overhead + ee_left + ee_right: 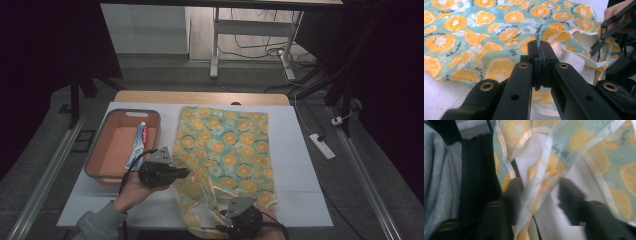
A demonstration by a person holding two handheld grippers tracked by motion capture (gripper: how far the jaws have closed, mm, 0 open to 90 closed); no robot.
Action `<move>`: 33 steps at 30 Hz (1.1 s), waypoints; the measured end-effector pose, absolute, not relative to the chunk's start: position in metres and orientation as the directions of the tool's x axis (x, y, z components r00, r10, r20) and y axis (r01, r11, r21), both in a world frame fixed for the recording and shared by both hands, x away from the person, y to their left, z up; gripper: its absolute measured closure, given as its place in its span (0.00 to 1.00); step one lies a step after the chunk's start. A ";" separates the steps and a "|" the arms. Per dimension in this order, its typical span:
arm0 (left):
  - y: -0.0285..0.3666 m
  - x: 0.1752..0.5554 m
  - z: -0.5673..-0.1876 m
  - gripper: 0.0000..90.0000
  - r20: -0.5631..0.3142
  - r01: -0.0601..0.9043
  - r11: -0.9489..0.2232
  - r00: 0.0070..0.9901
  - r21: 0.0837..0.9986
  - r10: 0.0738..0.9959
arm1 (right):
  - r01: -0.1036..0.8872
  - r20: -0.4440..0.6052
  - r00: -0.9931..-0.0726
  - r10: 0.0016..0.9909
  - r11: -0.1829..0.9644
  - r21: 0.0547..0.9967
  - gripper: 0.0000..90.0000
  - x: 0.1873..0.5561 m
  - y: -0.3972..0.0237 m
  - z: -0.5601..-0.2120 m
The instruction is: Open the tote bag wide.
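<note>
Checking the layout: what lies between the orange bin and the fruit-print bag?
A bare strip of white table, seen in the high view, between bin and bag.

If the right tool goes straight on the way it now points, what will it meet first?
Most likely the fruit-print bag: a loose edge strip of it already hangs between the jaws of the right tool, which stand apart. The picture is blurred, so I cannot tell if the pads touch it.

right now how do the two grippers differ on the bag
The left gripper is shut on a fold of the bag; the right gripper is open, with a bag strap running loose between its jaws. The left sits beside the orange bin; the right is at the table's near edge. Both work the bag's near end.
</note>
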State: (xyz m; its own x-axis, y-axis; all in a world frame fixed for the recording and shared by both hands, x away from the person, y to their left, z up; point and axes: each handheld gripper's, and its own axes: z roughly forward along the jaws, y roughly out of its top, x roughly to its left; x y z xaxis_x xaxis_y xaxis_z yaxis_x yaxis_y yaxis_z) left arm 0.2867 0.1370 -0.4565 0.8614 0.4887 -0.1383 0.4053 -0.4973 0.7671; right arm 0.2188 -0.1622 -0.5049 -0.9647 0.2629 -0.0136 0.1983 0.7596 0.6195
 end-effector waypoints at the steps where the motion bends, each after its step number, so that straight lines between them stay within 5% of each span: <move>1: 0.138 0.287 -0.456 0.98 -0.140 0.406 -0.495 0.861 0.768 0.489 | 0.192 -0.025 -0.964 0.264 0.761 0.619 0.81 0.219 -0.163 -0.505; 5: 0.140 0.287 -0.456 0.97 -0.144 0.408 -0.493 0.861 0.768 0.488 | 0.173 -0.055 -0.962 0.267 0.755 0.632 0.98 0.220 -0.167 -0.498; 15: 0.145 0.285 -0.445 0.97 -0.138 0.396 -0.479 0.862 0.783 0.488 | 0.086 -0.175 -0.918 0.357 0.608 0.789 0.99 0.235 -0.189 -0.425; 19: 0.144 0.287 -0.442 0.97 -0.134 0.394 -0.464 0.857 0.794 0.498 | 0.100 -0.195 -0.878 0.437 0.566 0.819 0.99 0.278 -0.196 -0.401; 24: 0.140 0.297 -0.441 0.97 -0.133 0.410 -0.446 0.836 0.796 0.532 | 0.156 -0.176 -0.846 0.503 0.550 0.820 0.99 0.324 -0.197 -0.404; 33: 0.117 0.314 -0.453 0.97 -0.131 0.440 -0.486 0.828 0.755 0.546 | 0.390 -0.024 -0.814 0.581 0.577 0.718 0.99 0.404 -0.202 -0.480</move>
